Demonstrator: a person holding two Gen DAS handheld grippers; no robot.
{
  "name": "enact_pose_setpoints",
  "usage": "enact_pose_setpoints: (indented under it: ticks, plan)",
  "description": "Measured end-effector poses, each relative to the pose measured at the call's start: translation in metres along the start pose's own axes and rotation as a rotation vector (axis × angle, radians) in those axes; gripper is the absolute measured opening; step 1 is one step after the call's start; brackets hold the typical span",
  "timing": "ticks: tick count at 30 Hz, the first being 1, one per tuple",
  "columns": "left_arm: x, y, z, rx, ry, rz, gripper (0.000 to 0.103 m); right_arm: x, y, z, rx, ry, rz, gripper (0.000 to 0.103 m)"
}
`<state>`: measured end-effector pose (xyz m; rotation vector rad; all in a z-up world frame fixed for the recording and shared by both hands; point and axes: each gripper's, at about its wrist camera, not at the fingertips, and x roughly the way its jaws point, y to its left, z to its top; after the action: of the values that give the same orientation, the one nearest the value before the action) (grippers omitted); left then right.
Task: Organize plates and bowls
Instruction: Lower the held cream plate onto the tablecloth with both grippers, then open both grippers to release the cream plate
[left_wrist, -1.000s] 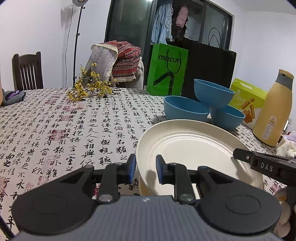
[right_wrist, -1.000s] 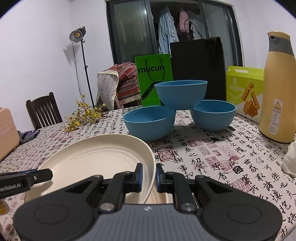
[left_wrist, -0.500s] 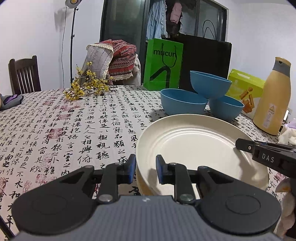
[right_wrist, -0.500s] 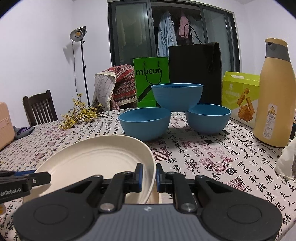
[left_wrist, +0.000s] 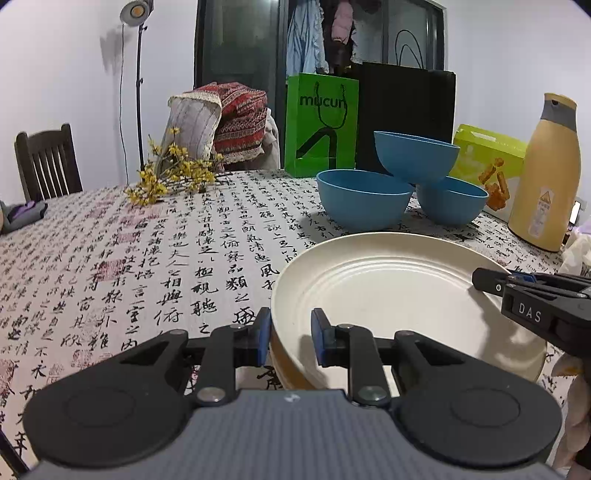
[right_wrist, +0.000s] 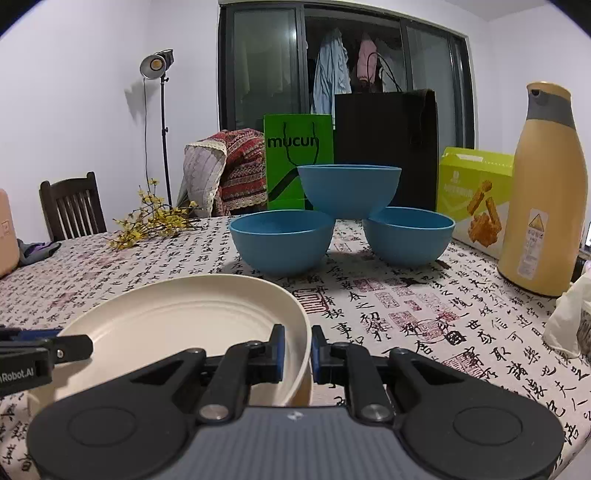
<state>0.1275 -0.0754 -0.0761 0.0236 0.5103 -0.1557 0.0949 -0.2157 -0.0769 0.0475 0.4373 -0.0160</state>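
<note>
On the table, near edge: cream plate (left_wrist: 399, 295), rim gripped at both sides, its underside clear of the cloth (left_wrist: 122, 266) at the left edge.
Left gripper (left_wrist: 286, 338): clamped on the plate rim at the plate's 9 o'clock, one pad outside, one inside.
Right gripper (right_wrist: 297, 349): clamped on the rim at the plate's 3 o'clock, likewise astride the edge.
Bowls (right_wrist: 345, 225): three, blue, at 12 o'clock from the plate; two on the cloth, the third perched across their rims.
Bottle (right_wrist: 543, 195): yellow, upright, at 2 o'clock from the plate, near the right bowl.
Risk, plate: smooth thin rim in narrow pads; uneven lift by the two hands could tilt it and let it slip out.
Risk, bowls: top bowl rests only on two rims; a nudge from the plate could topple it.
Risk, bottle: a wide swing right could strike it.
Left view only: plate's underside and lifted left edge; right gripper's tip on the far rim.
Right view only: full bottle, pale bag (right_wrist: 570, 317) at 3 o'clock, left gripper's tip on the far rim.
</note>
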Motion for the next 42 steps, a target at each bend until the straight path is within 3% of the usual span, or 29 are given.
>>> enact_pose_setpoints:
  ticks: [17, 24, 29, 31, 32, 34, 36, 37, 39, 42]
  plan:
    - [0.007, -0.011, -0.013, 0.096, -0.042, 0.054, 0.025, 0.007, 0.007, -0.017, -0.068, -0.039, -0.036, 0.015]
    - [0.008, -0.005, -0.012, 0.072, -0.031, 0.016, 0.030, 0.012, 0.002, -0.019, -0.037, -0.018, -0.016, 0.015]
    - [0.004, 0.008, -0.006, 0.008, -0.024, -0.064, 0.044, 0.011, -0.008, -0.016, 0.031, -0.011, 0.023, 0.017]
    - [-0.001, 0.011, -0.003, -0.004, -0.043, -0.087, 0.067, 0.009, -0.011, -0.013, 0.048, -0.019, 0.032, 0.025]
    - [-0.005, 0.013, -0.001, -0.005, -0.055, -0.098, 0.073, 0.008, -0.013, -0.011, 0.055, -0.026, 0.036, 0.029]
    - [-0.011, 0.016, 0.002, -0.019, -0.085, -0.105, 0.091, 0.007, -0.017, -0.006, 0.063, -0.039, 0.047, 0.050]
    - [-0.017, 0.021, 0.005, -0.040, -0.116, -0.103, 0.103, 0.006, -0.019, -0.003, 0.062, -0.059, 0.059, 0.066]
    - [-0.019, 0.024, 0.006, -0.051, -0.130, -0.101, 0.103, 0.006, -0.021, -0.001, 0.059, -0.071, 0.059, 0.078]
    - [-0.022, 0.031, 0.008, -0.069, -0.147, -0.097, 0.103, 0.006, -0.023, 0.001, 0.053, -0.095, 0.057, 0.092]
    - [-0.022, 0.042, 0.009, -0.095, -0.157, -0.072, 0.103, 0.007, -0.028, 0.004, 0.051, -0.125, 0.061, 0.096]
